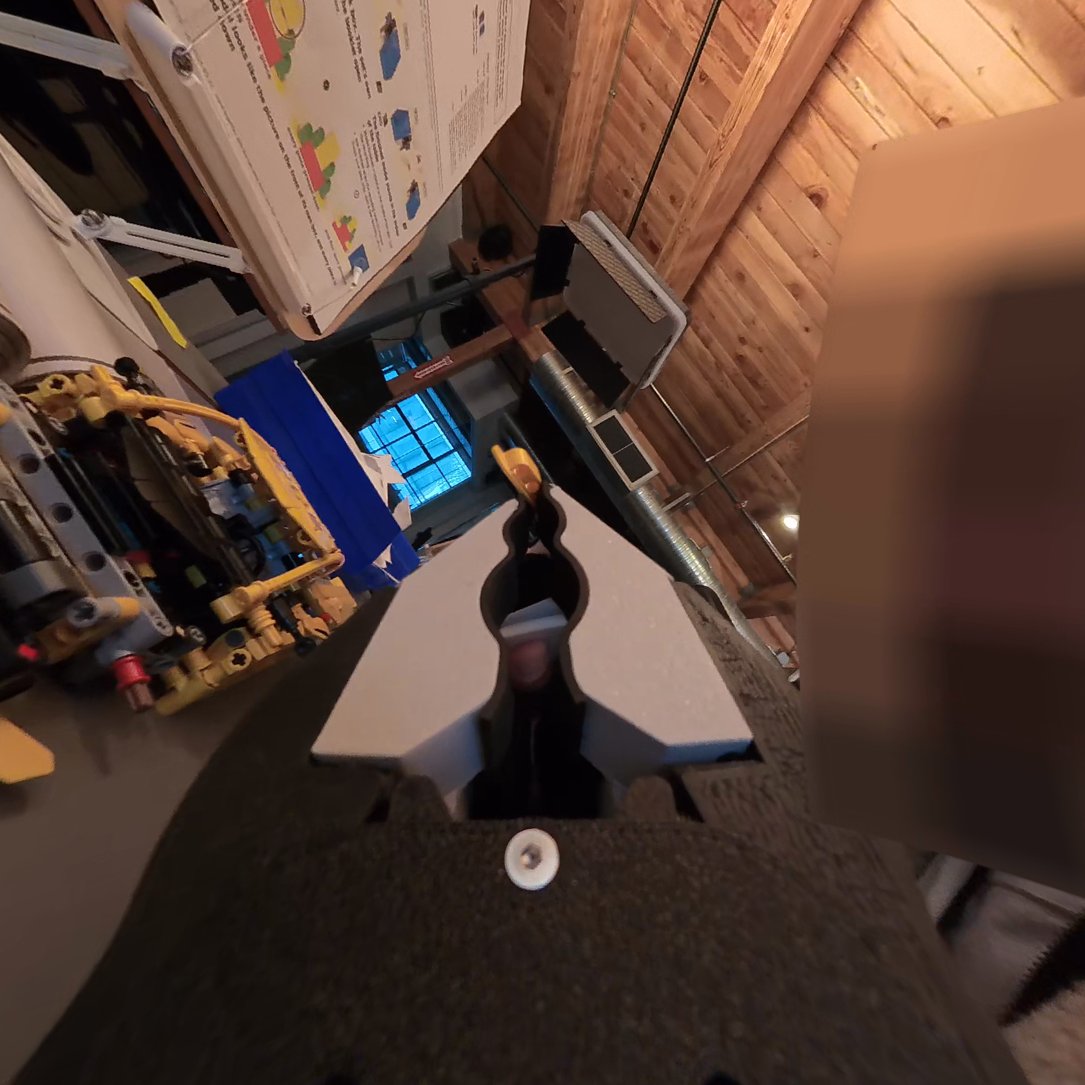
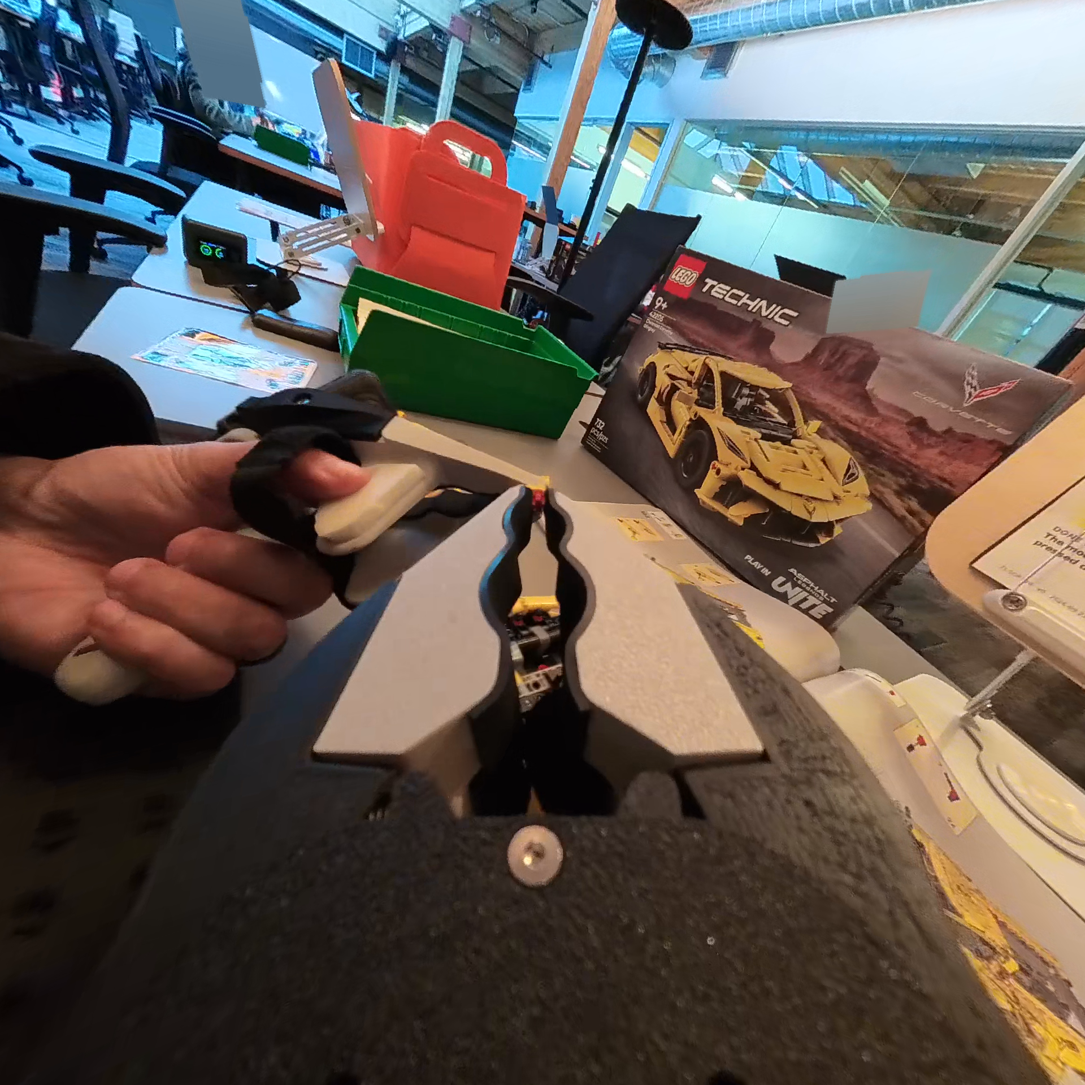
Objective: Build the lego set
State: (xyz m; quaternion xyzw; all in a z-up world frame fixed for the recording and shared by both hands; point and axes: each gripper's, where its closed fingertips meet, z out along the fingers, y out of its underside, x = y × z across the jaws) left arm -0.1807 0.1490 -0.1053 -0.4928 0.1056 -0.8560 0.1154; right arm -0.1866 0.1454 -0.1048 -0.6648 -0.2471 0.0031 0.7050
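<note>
Where the left wrist view tilts: the camera lies rolled, ceiling boards at right, bench at lower left.
Left hand-held gripper: fingertips closed together on a small yellow piece, which sticks out past the tips.
Lego car model: part-built, yellow and grey, on the bench at the left edge, well apart from the tips.
Room, left view: open air ahead of the tips; an instruction board hangs upper left, a blue sheet stands just beyond the model.
Right hand-held gripper: tips nearly together, pinching a small red and yellow bit; more of the model shows through the gap below.
Hand: at the left edge, gripping the other tool's white handle.
Edges, right view: lego box upright at right, green bin behind, both clear of the tips.
</note>
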